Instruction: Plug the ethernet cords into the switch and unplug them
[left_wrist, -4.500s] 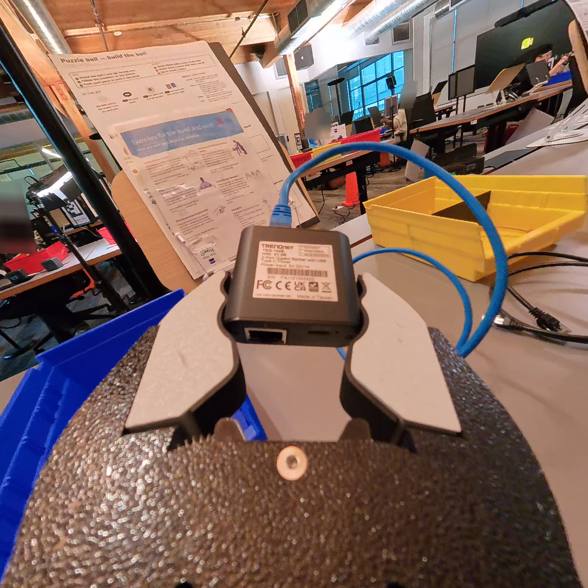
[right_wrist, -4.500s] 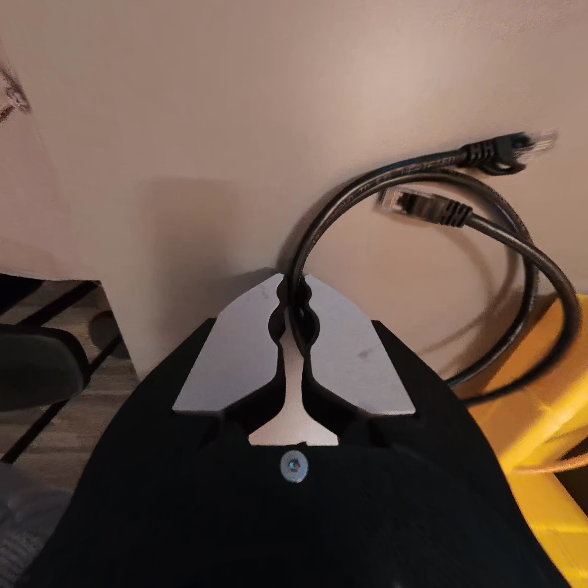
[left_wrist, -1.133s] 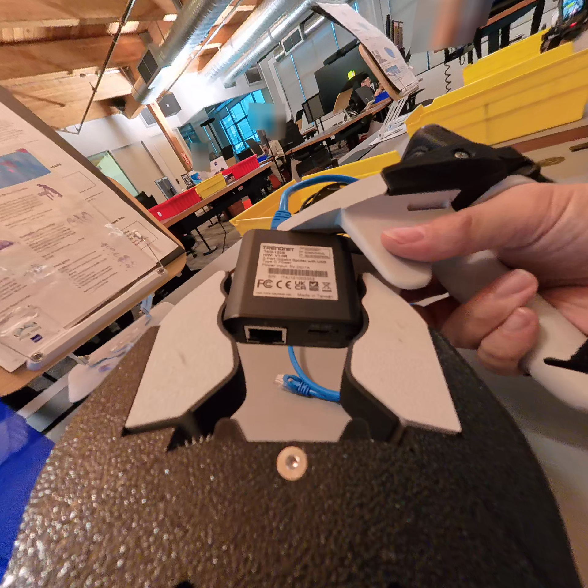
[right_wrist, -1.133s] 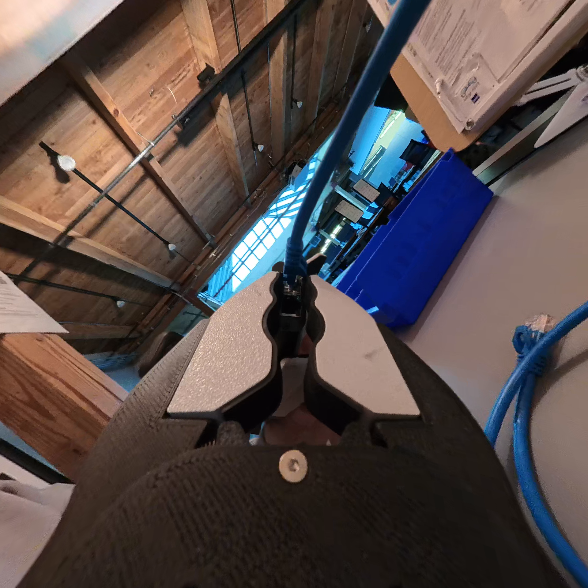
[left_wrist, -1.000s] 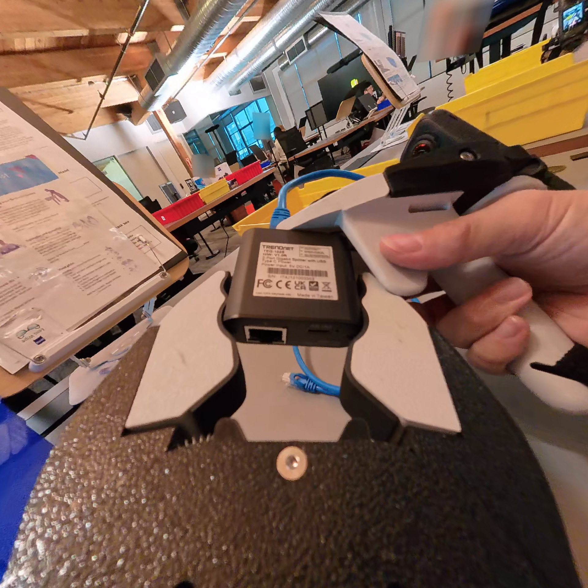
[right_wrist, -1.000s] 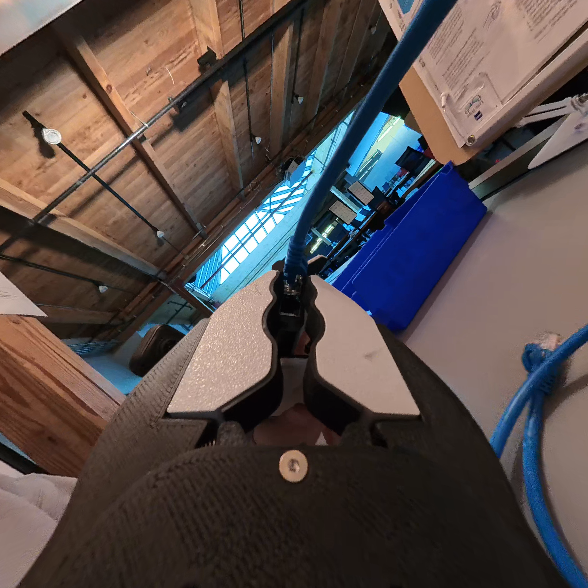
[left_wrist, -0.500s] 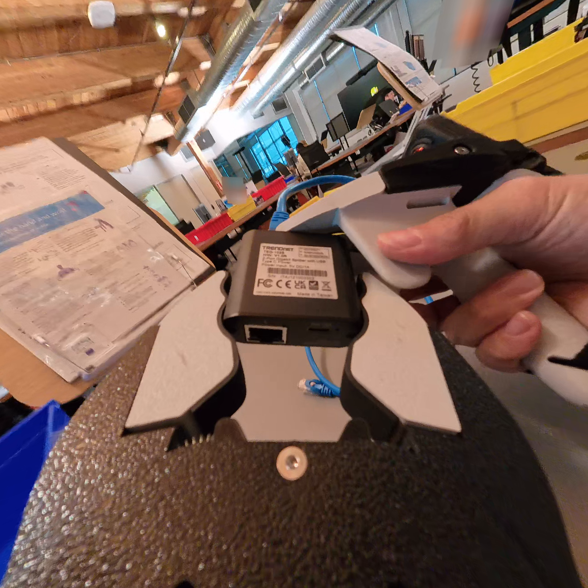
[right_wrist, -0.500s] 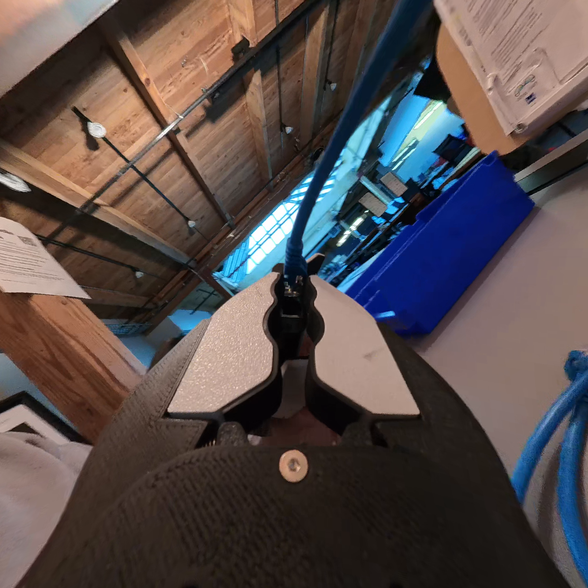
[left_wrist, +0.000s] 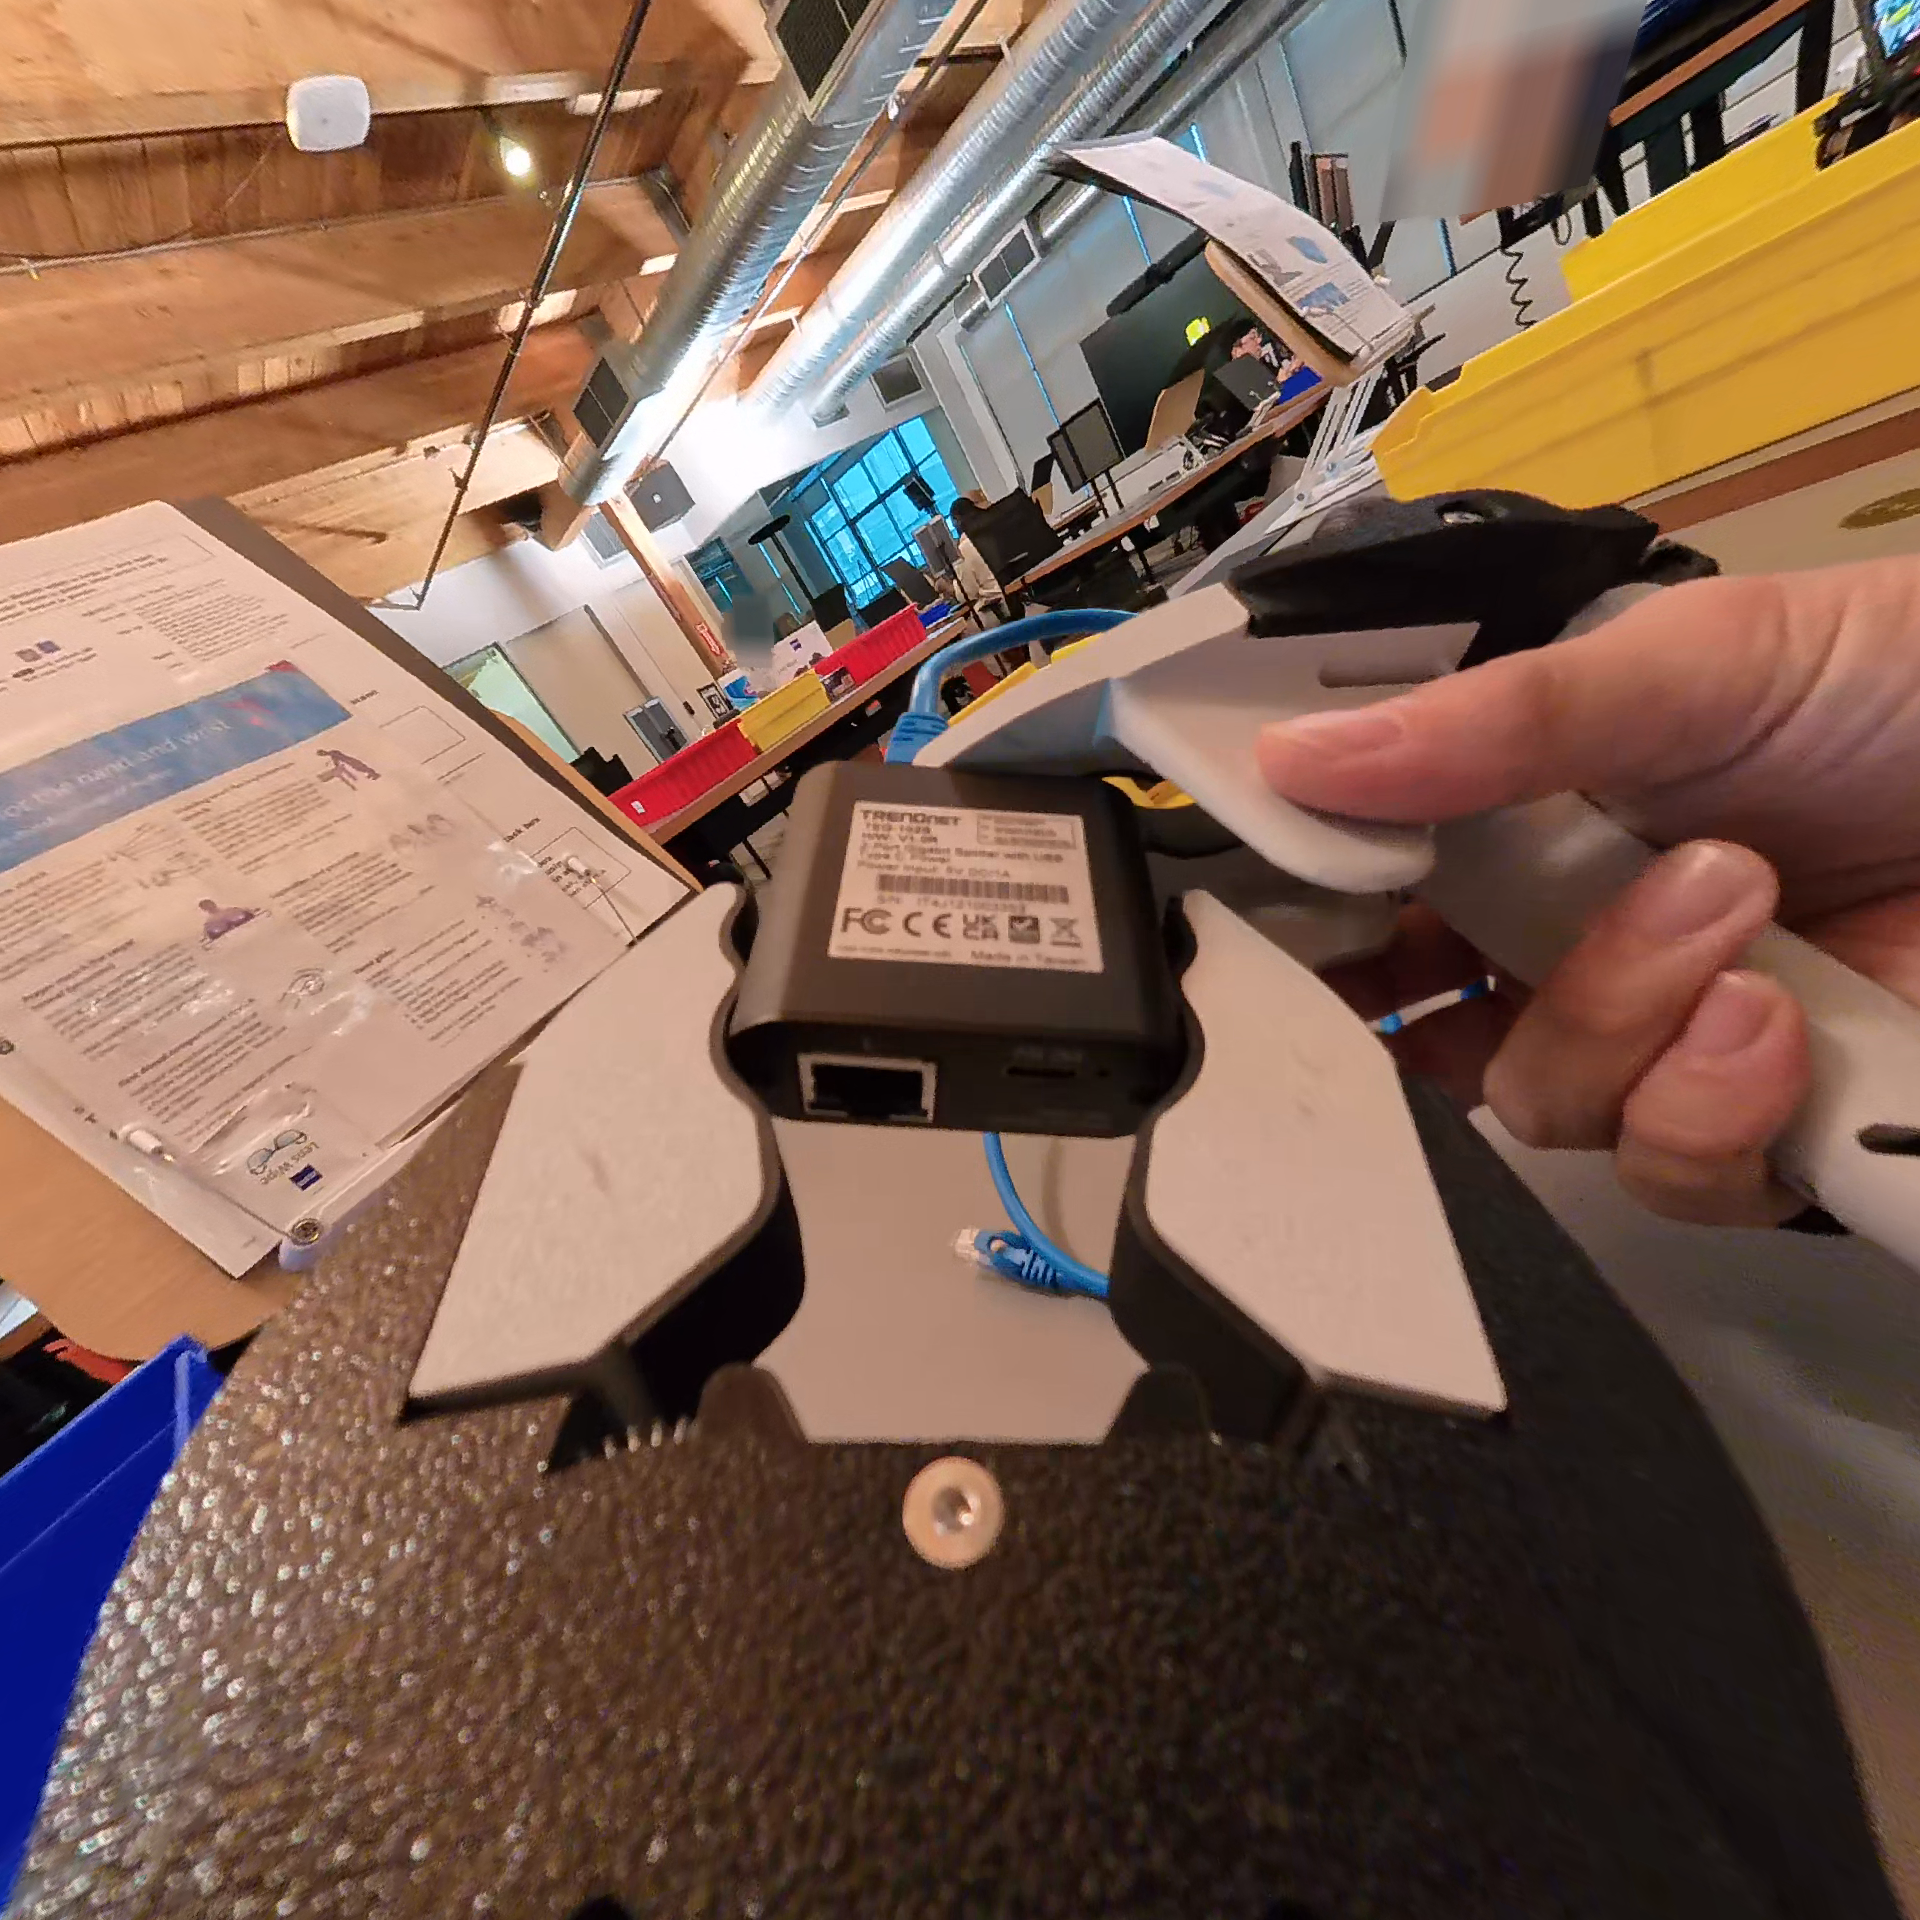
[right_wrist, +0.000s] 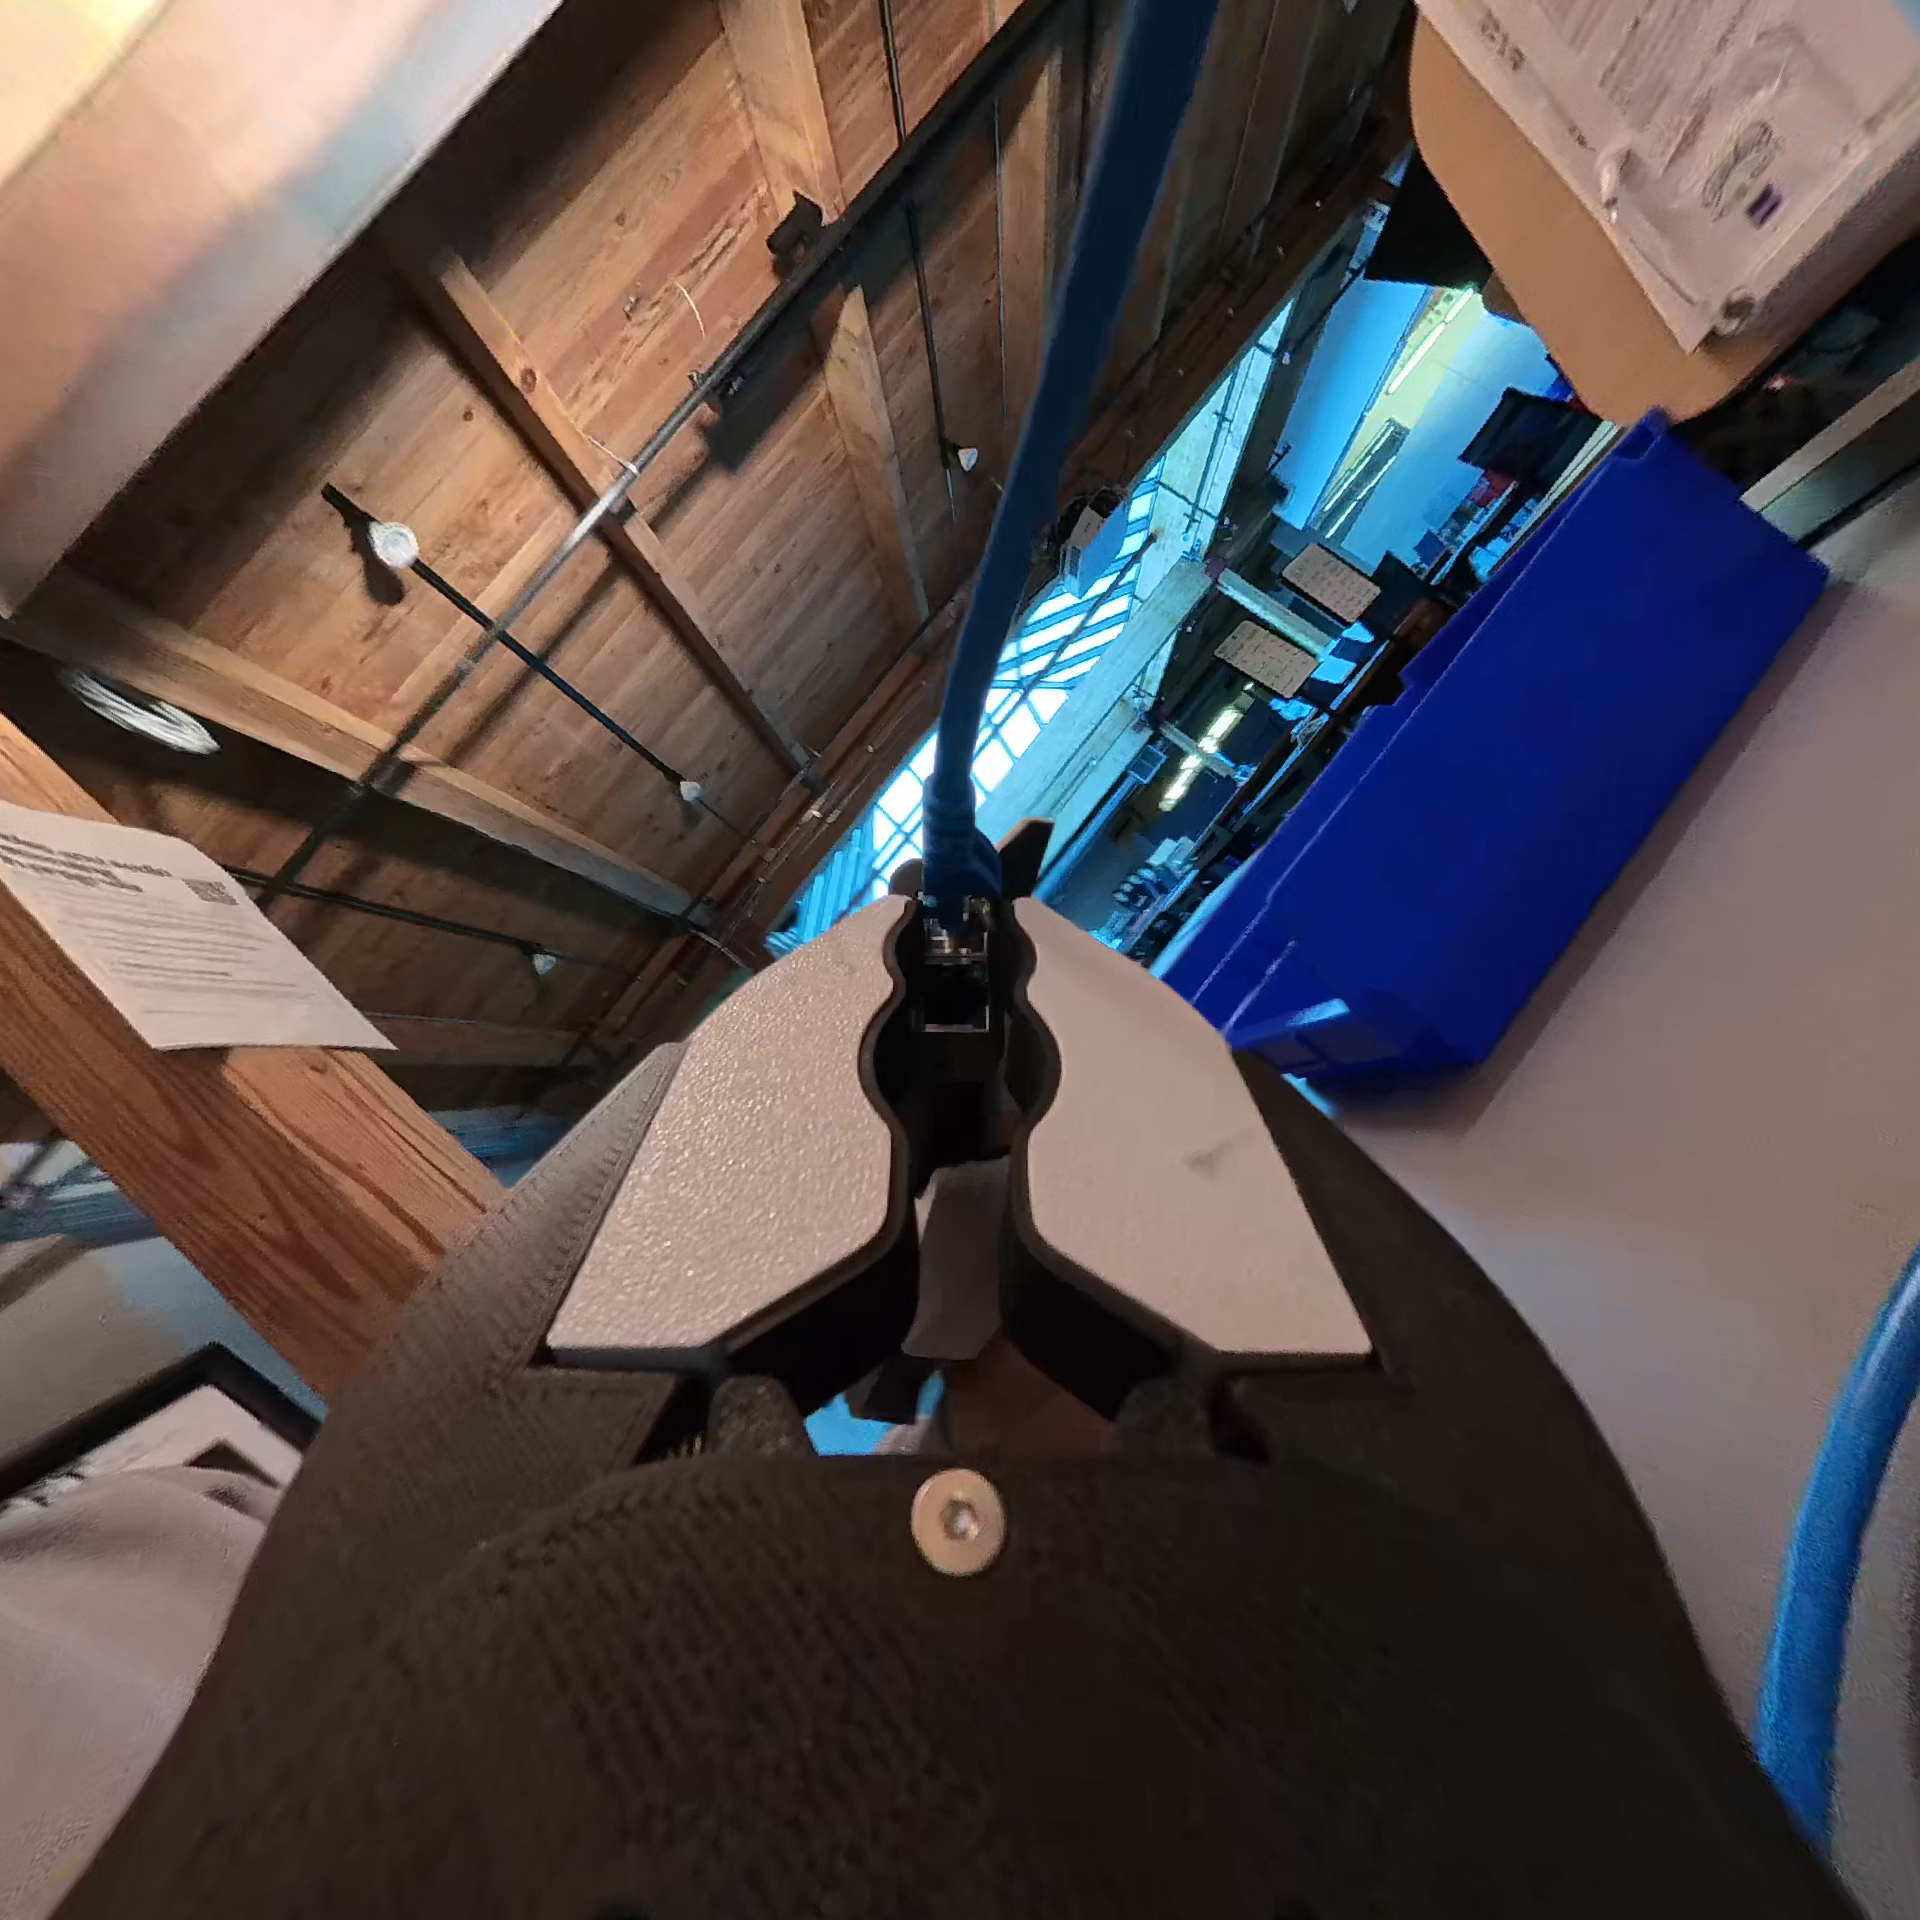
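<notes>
My left gripper (left_wrist: 961, 920) is shut on the black switch (left_wrist: 966, 977), label side up, with an empty port facing me. A blue ethernet cord (left_wrist: 920, 727) is plugged into the switch's far side. Its other plug (left_wrist: 997, 1252) lies loose on the table below. My right gripper (left_wrist: 1049, 717), held in a hand (left_wrist: 1662, 831), reaches over the far end of the switch. In the right wrist view the right gripper (right_wrist: 956, 920) is shut on the blue cord's plug (right_wrist: 954, 935), and the cord (right_wrist: 1039, 416) runs up out of view.
A clipboard with a printed sheet (left_wrist: 260, 883) stands at the left, with a blue bin (left_wrist: 62, 1507) below it. Yellow bins (left_wrist: 1662, 312) stand at the far right. The right wrist view shows the blue bin (right_wrist: 1507, 810), the grey table (right_wrist: 1662, 1039) and a cord loop (right_wrist: 1849, 1507). The tips of both grippers are at nearly the same place.
The right gripper let go of a black cord and came to close on the blue plug at the switch. In the last second both grippers tilted up slightly, grips unchanged.
</notes>
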